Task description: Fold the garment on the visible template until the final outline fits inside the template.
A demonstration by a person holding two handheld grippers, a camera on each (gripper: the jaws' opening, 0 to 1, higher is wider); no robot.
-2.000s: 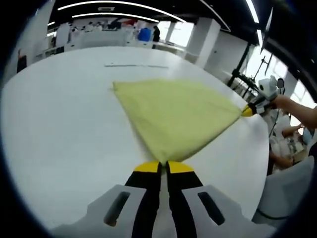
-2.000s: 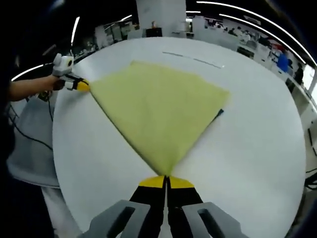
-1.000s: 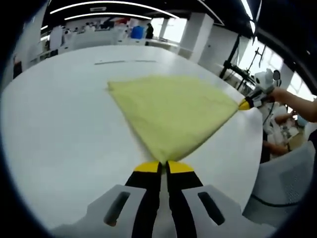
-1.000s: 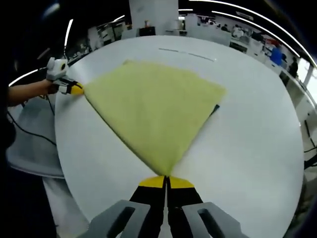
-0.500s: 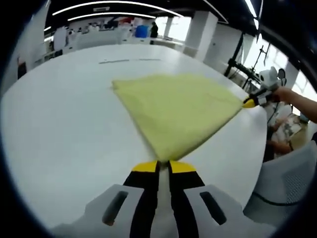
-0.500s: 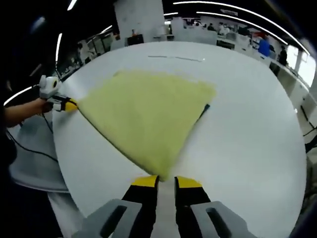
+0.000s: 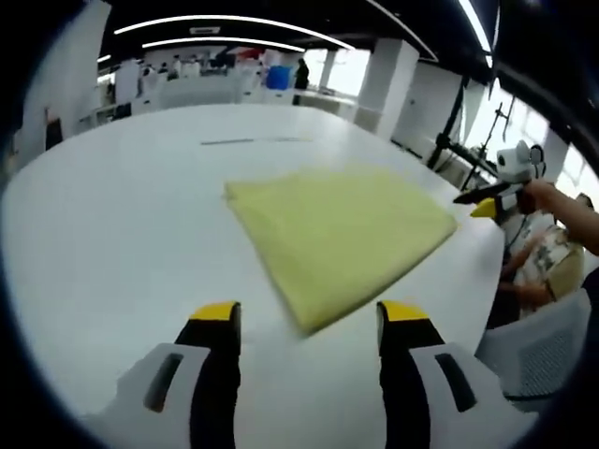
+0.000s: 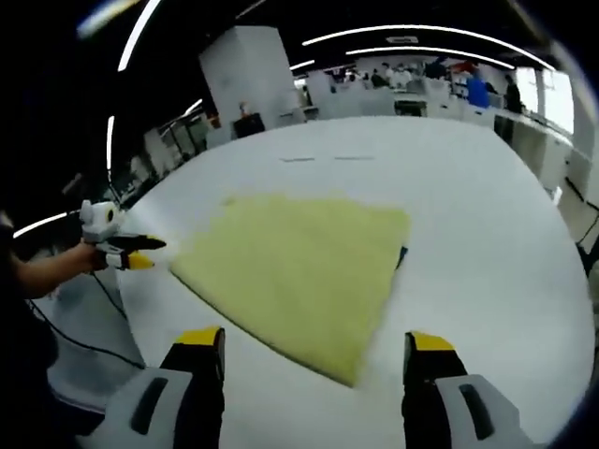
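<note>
The yellow garment lies flat and folded on the white table, its near corner just ahead of my left gripper, which is open and holds nothing. In the right gripper view the garment lies a short way ahead of my right gripper, also open and empty. A dark corner of the template peeks out from under the cloth's right edge. The right gripper hangs just off the garment's right corner, and the left gripper just off its left corner.
A thin dark line marks the table beyond the garment. A person's arm holds the right gripper at the table's edge, with a grey chair below. Desks and people fill the far background.
Both grippers have opened and let go of the garment's corners, then drawn back a little. The cloth, held stretched before, now rests flat on the table.
</note>
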